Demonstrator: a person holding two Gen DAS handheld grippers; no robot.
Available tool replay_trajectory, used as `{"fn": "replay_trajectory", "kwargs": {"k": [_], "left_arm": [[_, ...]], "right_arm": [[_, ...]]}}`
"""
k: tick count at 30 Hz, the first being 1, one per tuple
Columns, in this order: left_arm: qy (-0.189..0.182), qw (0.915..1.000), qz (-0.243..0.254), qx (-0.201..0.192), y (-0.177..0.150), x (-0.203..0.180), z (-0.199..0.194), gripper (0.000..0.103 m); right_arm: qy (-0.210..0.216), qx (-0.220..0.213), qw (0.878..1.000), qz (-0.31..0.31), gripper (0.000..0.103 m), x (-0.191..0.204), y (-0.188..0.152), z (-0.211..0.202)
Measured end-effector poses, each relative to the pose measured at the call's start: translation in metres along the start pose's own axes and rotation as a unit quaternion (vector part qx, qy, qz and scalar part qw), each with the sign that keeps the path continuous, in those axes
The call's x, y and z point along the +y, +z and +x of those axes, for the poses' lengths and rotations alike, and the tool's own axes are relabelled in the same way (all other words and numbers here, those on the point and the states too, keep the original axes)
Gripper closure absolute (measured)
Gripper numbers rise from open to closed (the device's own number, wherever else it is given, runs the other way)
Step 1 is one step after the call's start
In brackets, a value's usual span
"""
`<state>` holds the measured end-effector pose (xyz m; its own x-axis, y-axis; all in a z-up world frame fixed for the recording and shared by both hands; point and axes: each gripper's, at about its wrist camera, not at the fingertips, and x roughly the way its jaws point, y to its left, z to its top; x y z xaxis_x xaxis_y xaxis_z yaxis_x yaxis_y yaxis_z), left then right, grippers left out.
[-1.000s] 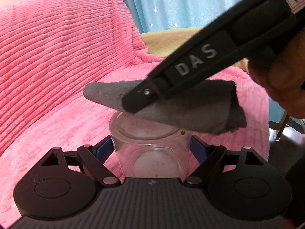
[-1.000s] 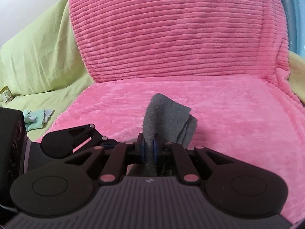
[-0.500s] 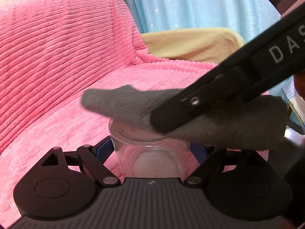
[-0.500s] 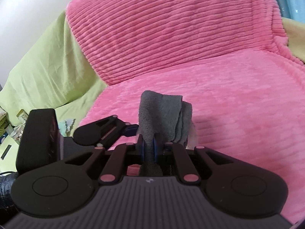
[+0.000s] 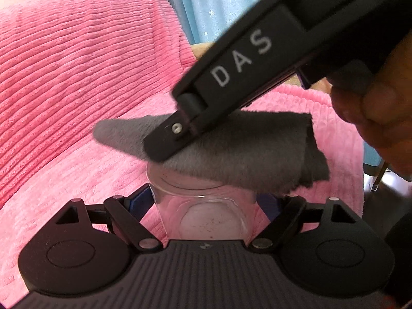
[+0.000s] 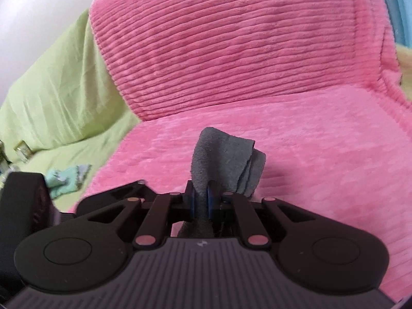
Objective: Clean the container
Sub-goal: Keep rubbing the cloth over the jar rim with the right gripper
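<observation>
A clear plastic container (image 5: 203, 206) with dark specks on its inner wall stands upright between the blue pads of my left gripper (image 5: 206, 200), which is shut on it. Over its mouth lies a folded grey cloth (image 5: 231, 144), covering the far rim. My right gripper (image 5: 164, 144) comes in from the upper right, a hand (image 5: 378, 118) on its black handle, and is shut on that cloth. In the right wrist view the grey cloth (image 6: 226, 159) sticks up from between the shut pads of the right gripper (image 6: 202, 200). The container is hidden in that view.
A pink ribbed blanket (image 5: 77, 77) covers the sofa seat and backrest behind and below. A light green cover (image 6: 59, 97) lies to the left, with a small teal cloth (image 6: 67, 177) on it. Blue curtains (image 5: 219, 2) hang behind. The left gripper's body (image 6: 25, 200) shows at lower left.
The right gripper with the grey cloth pulled back to the right half a second ago, then swung left again over the container's mouth. The left gripper and container stayed still.
</observation>
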<state>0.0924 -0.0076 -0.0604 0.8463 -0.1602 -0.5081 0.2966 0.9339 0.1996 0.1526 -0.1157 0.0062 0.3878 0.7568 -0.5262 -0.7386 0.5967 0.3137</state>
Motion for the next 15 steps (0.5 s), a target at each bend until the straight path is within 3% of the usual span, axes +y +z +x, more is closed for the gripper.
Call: {"fn": "replay_trajectory", "kwargs": {"k": [7,15], "left_arm": [[-0.004,1.0000,-0.002,-0.001,-0.001,-0.002,-0.004,0.018],[-0.002,1.0000,0.005,-0.002,-0.004,-0.006,-0.007,0.018]], "right_arm": [[-0.029,0.003,1.000,-0.005,0.096,-0.006,-0.010,-0.020],[0.005,0.004,0.999,0.046,0.096,-0.001,-0.028,-0.042]]}}
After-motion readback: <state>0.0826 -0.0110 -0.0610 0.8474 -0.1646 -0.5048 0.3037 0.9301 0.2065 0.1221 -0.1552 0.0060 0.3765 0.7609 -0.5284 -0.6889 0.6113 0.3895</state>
